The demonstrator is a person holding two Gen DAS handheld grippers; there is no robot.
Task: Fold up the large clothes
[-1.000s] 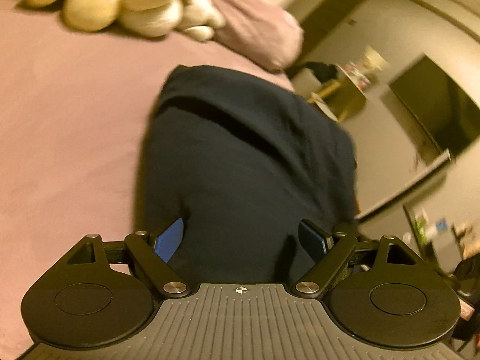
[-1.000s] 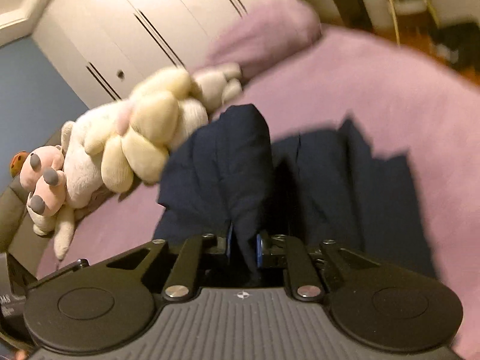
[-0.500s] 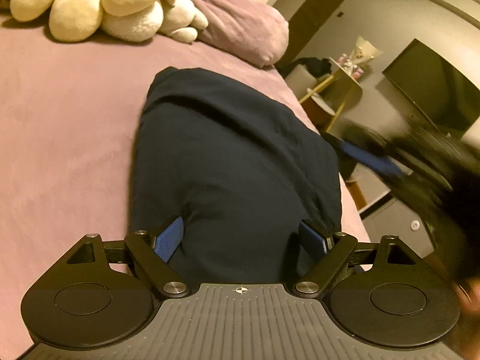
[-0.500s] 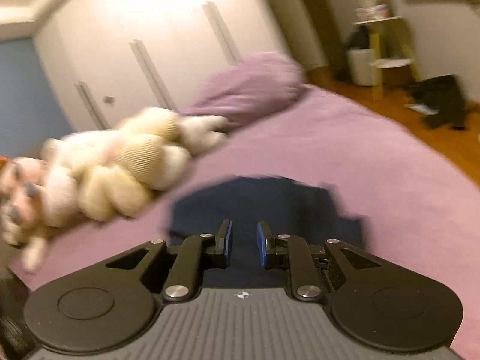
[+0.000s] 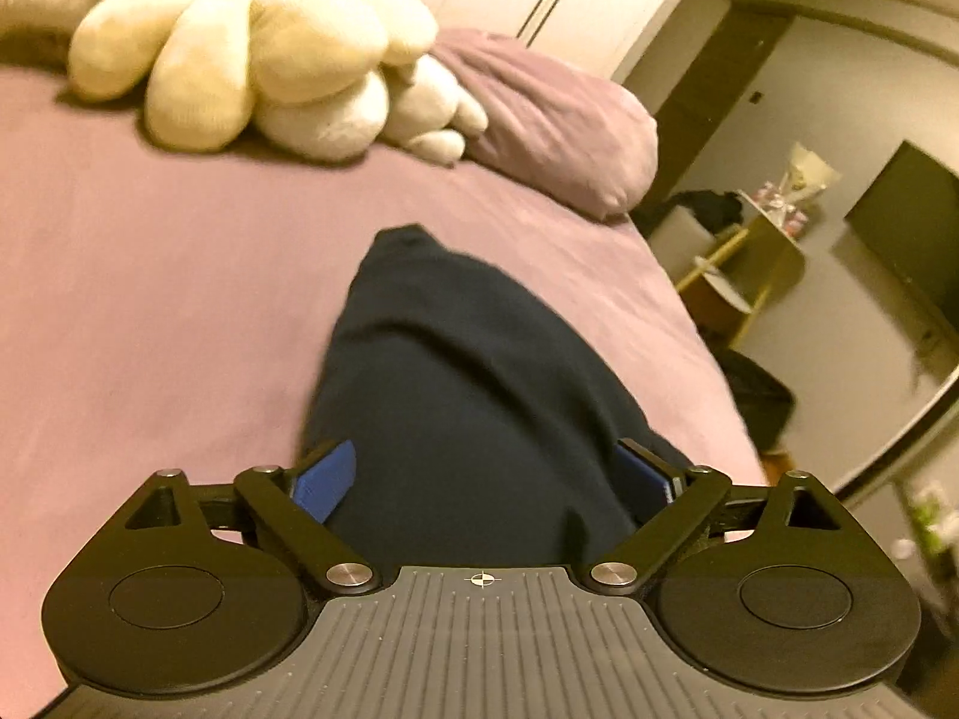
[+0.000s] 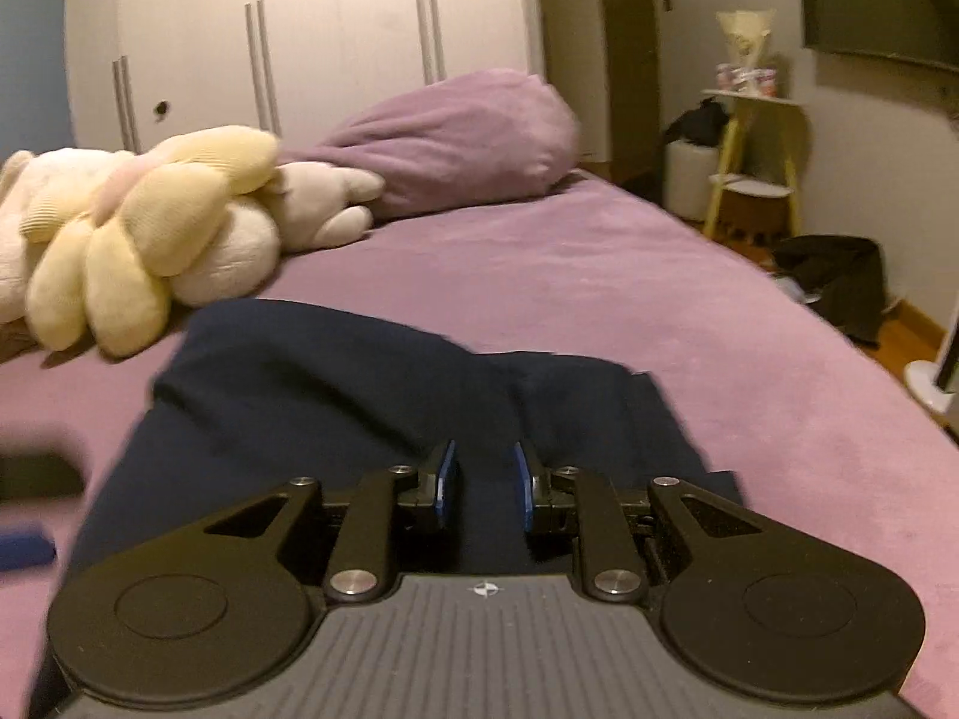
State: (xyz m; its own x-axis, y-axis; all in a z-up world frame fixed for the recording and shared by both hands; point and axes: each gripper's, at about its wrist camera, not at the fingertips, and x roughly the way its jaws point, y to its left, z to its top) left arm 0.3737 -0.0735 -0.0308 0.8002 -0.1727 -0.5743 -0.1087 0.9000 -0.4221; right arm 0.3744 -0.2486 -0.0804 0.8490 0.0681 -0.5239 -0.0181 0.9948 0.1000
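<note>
A dark navy garment [image 5: 473, 395] lies folded on the purple bed [image 5: 150, 311]. In the right wrist view the garment [image 6: 335, 401] spreads flat below the camera. My left gripper [image 5: 485, 479] is wide open, its blue pads either side of the garment's near end, holding nothing. My right gripper [image 6: 482, 488] is open with a narrow gap between its blue pads, just above the cloth and empty. A blurred dark and blue shape [image 6: 30, 509] at the left edge of the right wrist view looks like the left gripper.
A cream plush toy [image 5: 252, 54] and a purple pillow [image 5: 557, 132] lie at the head of the bed; both show in the right wrist view, the toy [image 6: 150, 227] and the pillow [image 6: 455, 138]. A yellow side table [image 6: 755, 162] and dark bag [image 6: 833, 281] stand beyond the bed's right edge.
My right gripper let go of the raised fold of the garment and drew back; the cloth now lies flat. My left gripper stayed open and pulled back a little.
</note>
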